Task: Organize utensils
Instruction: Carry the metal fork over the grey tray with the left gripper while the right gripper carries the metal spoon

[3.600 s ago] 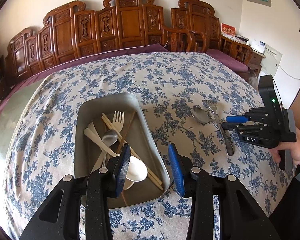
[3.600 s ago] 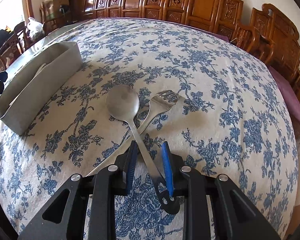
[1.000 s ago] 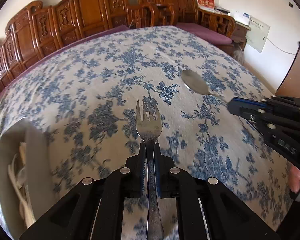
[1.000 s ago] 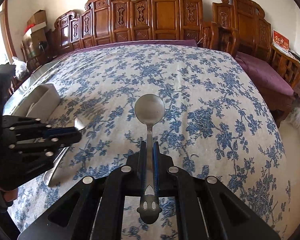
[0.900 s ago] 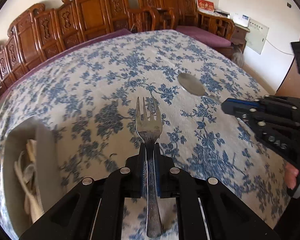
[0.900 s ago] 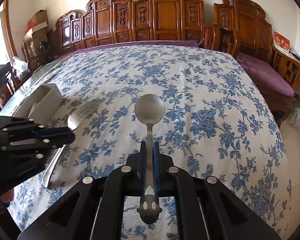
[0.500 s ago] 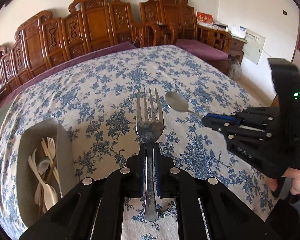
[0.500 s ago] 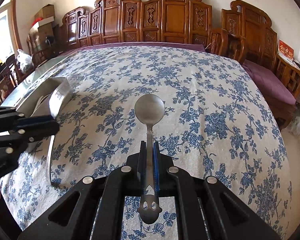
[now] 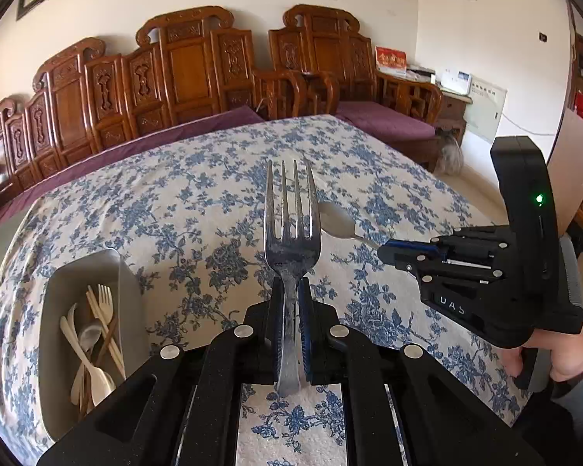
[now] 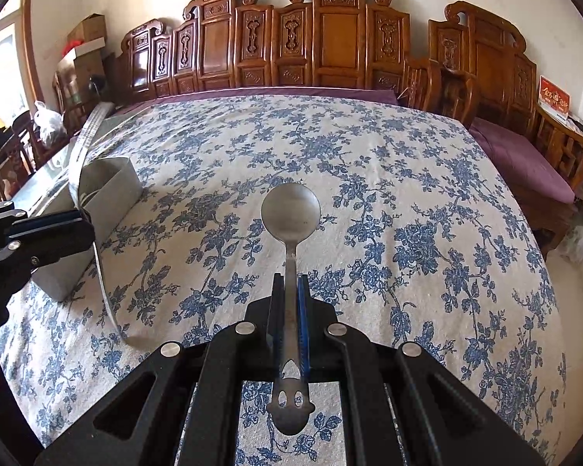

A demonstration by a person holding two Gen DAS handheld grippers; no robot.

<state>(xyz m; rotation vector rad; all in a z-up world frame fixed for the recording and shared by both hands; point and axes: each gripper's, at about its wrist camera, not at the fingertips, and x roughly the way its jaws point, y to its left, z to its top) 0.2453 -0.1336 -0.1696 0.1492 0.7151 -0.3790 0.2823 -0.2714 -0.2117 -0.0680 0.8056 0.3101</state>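
Observation:
My left gripper (image 9: 290, 291) is shut on the handle of a metal fork (image 9: 291, 217), tines pointing up and away, held above the floral tablecloth. The right gripper (image 10: 290, 291) is shut on the handle of a metal spoon (image 10: 290, 209), bowl forward, also clear of the cloth. In the left wrist view the right gripper (image 9: 384, 250) shows at the right with the spoon (image 9: 336, 223) sticking out toward the fork. A grey metal utensil tray (image 9: 130, 291) lies at the lower left, holding a fork, spoons and chopsticks. In the right wrist view the tray (image 10: 109, 186) sits at the left, behind the left gripper (image 10: 85, 229).
A blue-flowered tablecloth (image 10: 408, 194) covers the table. Carved wooden chairs (image 10: 330, 39) with purple cushions line the far edge and right side. A hand (image 9: 563, 361) grips the right tool's handle. Boxes and a bag stand at the far left (image 10: 50, 124).
The left gripper has risen and tilted up with the fork, and more of the tray has come into its view. The right gripper has kept nearly still with the spoon.

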